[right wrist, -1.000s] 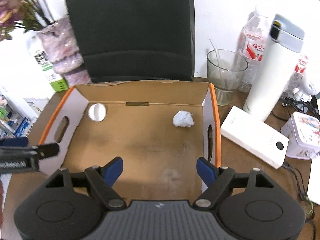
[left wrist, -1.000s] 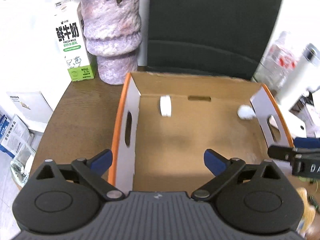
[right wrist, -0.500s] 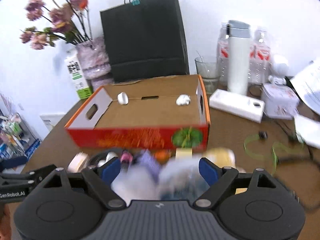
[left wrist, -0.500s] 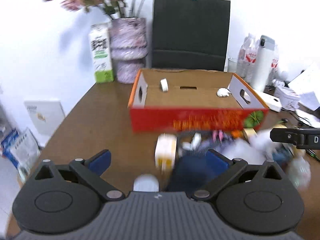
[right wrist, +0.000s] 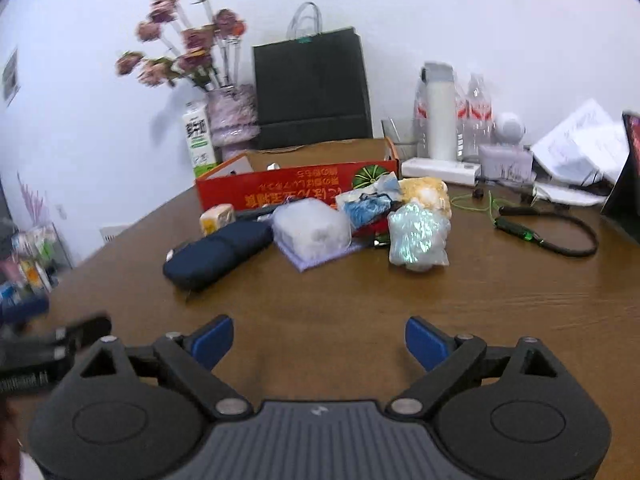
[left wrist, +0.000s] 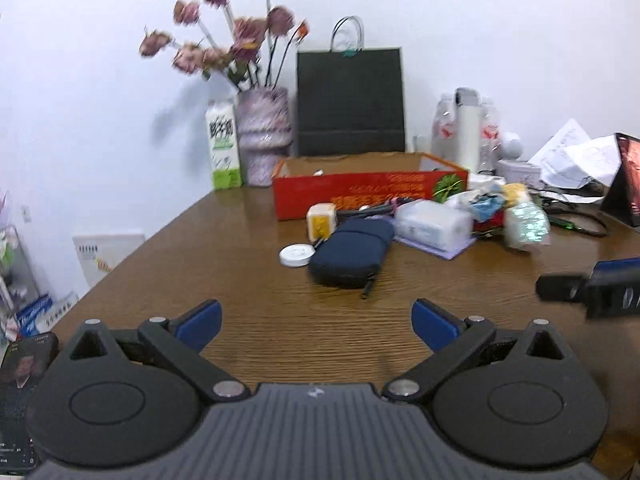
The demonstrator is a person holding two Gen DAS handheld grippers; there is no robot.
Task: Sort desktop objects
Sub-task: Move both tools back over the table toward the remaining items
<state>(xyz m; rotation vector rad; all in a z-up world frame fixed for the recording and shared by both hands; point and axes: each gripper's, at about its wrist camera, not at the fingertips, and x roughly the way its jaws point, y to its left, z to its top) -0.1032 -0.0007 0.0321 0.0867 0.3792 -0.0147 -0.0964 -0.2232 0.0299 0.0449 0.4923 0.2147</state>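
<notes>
— Two claws, what state?
— Left gripper (left wrist: 315,320) and right gripper (right wrist: 319,338): both spread wide, blue pads, nothing held, each over bare wood-grain table (left wrist: 248,272).

— Nearest item ahead of them?
— One navy pouch (left wrist: 352,251), soft, oblong, zippered; straight ahead of the left claw, ahead and to the left of the right claw (right wrist: 218,251). Apart from both.

— Beside it?
— One white round lid (left wrist: 295,255), flat, touching or just beside the pouch's left end; clear in the left view, nearly hidden in the right. One small cream cube with a yellow face (left wrist: 320,221), just behind the pouch.

— Further on?
— One translucent plastic box (right wrist: 311,229) on a lilac sheet, ahead of the right claw. One crinkled iridescent bag (right wrist: 418,239), ahead and to the right. Blue-and-white wrappers (right wrist: 368,200) and a yellowish bundle (right wrist: 426,194) behind those, blurred.

— Farthest?
— One red cardboard box (left wrist: 370,194), open top, printed front, behind the whole heap. Milk carton (left wrist: 223,146), mottled vase (left wrist: 264,134), black paper bag (left wrist: 350,100) along the wall.

— Seen by one view only?
— Black looped cable (right wrist: 560,236) and white power bank (right wrist: 440,169), clear in the right view.
</notes>
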